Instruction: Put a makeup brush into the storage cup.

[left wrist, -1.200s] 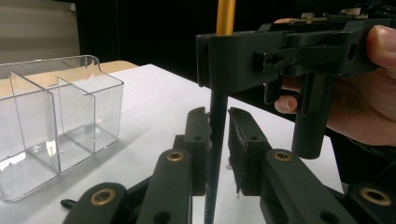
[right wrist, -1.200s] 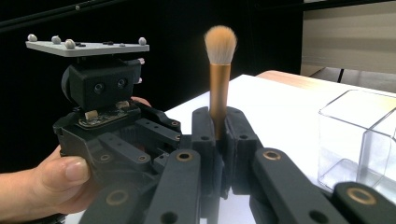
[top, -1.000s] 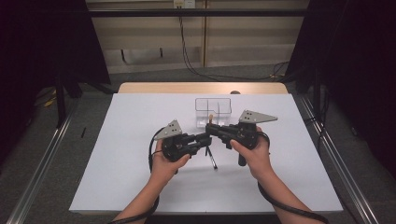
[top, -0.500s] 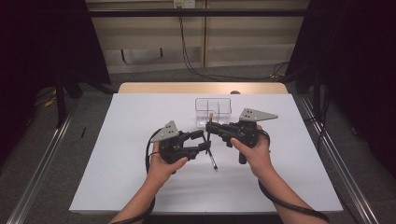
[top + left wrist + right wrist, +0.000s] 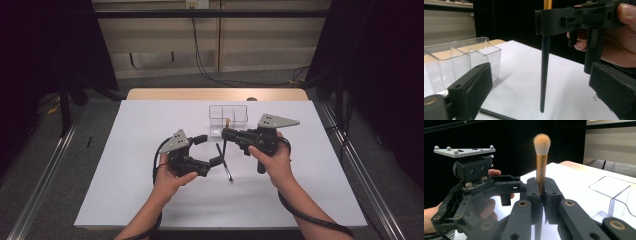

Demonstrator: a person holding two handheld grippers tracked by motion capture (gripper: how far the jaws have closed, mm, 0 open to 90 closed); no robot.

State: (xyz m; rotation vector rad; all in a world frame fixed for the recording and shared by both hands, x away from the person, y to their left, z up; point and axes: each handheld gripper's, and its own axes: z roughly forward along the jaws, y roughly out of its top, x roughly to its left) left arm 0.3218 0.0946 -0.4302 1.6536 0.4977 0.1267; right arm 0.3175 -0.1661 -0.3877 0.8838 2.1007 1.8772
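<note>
White table (image 5: 130, 200) w/ clear organizer (image 5: 228, 114), black brush (image 5: 225, 162).

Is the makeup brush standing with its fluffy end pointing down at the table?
No, the right gripper holds the makeup brush upright with its fluffy bristles on top and its thin black handle pointing down.

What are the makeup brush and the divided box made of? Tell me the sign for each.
Makeup brush: soft pale bristles, probably synthetic; a gold ferrule with a metallic sheen; a matte black handle, plastic or painted wood. Divided box: clear hard plastic, likely acrylic, since the table shows through its glossy walls.
</note>
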